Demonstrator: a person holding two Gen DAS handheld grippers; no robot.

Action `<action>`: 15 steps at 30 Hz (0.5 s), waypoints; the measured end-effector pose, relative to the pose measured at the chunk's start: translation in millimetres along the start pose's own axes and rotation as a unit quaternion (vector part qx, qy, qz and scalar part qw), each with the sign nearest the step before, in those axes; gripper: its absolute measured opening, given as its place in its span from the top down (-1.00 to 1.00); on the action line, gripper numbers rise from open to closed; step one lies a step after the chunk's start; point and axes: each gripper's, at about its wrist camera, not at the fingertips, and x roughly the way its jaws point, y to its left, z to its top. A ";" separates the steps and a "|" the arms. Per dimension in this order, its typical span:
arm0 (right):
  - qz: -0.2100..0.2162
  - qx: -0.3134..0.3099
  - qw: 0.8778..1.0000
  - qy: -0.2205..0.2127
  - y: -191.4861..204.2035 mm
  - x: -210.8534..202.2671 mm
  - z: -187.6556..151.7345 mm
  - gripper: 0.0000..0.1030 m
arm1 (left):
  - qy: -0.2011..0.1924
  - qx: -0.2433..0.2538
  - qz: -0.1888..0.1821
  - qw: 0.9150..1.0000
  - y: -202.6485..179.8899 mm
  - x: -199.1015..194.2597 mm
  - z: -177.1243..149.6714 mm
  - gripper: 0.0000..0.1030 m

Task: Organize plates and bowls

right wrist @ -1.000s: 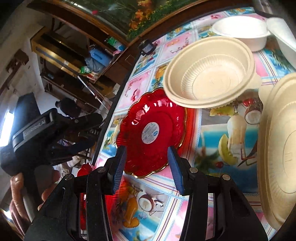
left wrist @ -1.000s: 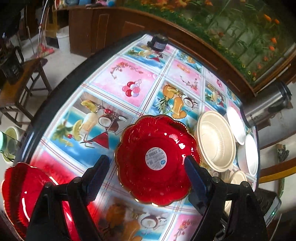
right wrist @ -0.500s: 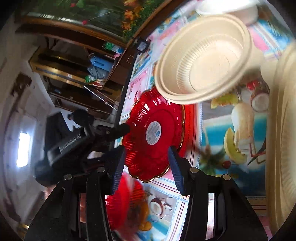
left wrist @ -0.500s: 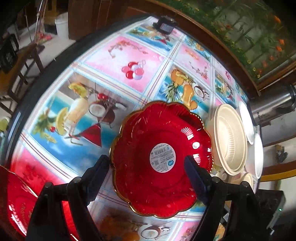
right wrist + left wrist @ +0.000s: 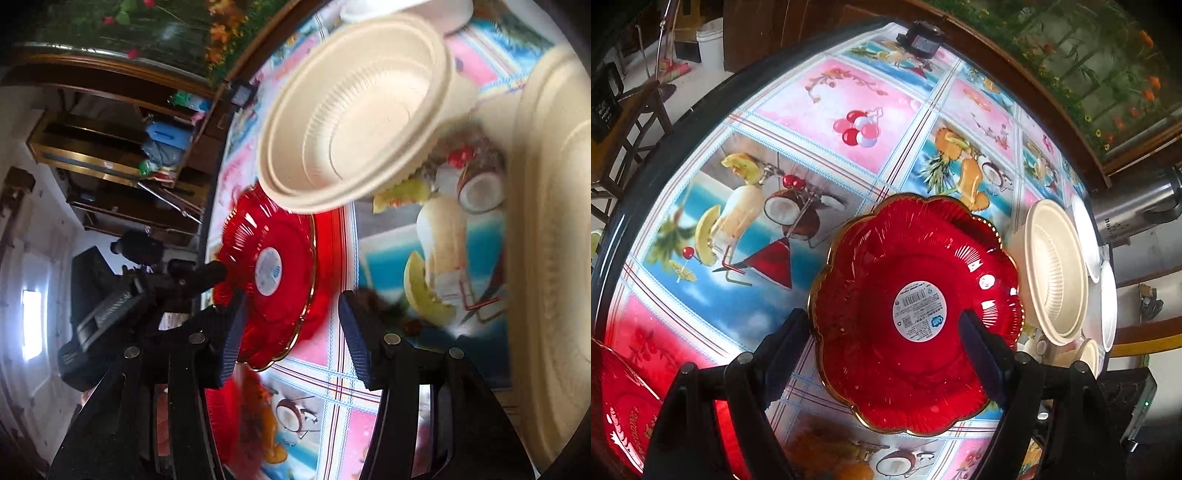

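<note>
The red scalloped plate (image 5: 916, 317) lies flat on the desk (image 5: 820, 92), a round white label at its middle; 1 more red plate (image 5: 620, 413) shows at the desk's near left edge, well apart from it. Just right of the scalloped plate stands 1 beige ribbed bowl (image 5: 1054, 269); beyond that bowl are 2 white dishes, and 1 more pale dish shows below it. In the right wrist view 1 large beige plate (image 5: 546, 236) lies right of the bowl. The left gripper (image 5: 882, 332) has its jaws spread wide over the scalloped plate, clamping nothing; against 1 second ago the plate fills more of that view. The right gripper (image 5: 291, 328) is partly spread and empty, its jaws having just been opening, and its view has rolled.
</note>
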 end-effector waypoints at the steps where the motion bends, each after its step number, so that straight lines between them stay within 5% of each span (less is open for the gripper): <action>1: 0.011 0.000 1.000 0.002 -1.2 2.8 0.2 -0.01 | 0.001 0.001 0.001 1.000 -0.3 1.2 -0.4 -0.60; 9: 0.015 -0.036 0.999 -0.005 3.5 9.3 -1.4 -0.01 | -0.006 -0.002 0.009 1.000 1.3 5.8 -2.3 -0.53; 14: 0.015 -0.032 0.999 -0.004 -0.1 7.5 -1.2 0.10 | -0.008 0.001 0.026 1.000 -1.2 7.8 -3.8 -0.17; 15: 0.017 -0.026 1.000 0.000 -2.7 8.1 -1.0 0.25 | -0.011 0.000 0.033 0.999 -0.7 7.3 -4.0 -0.12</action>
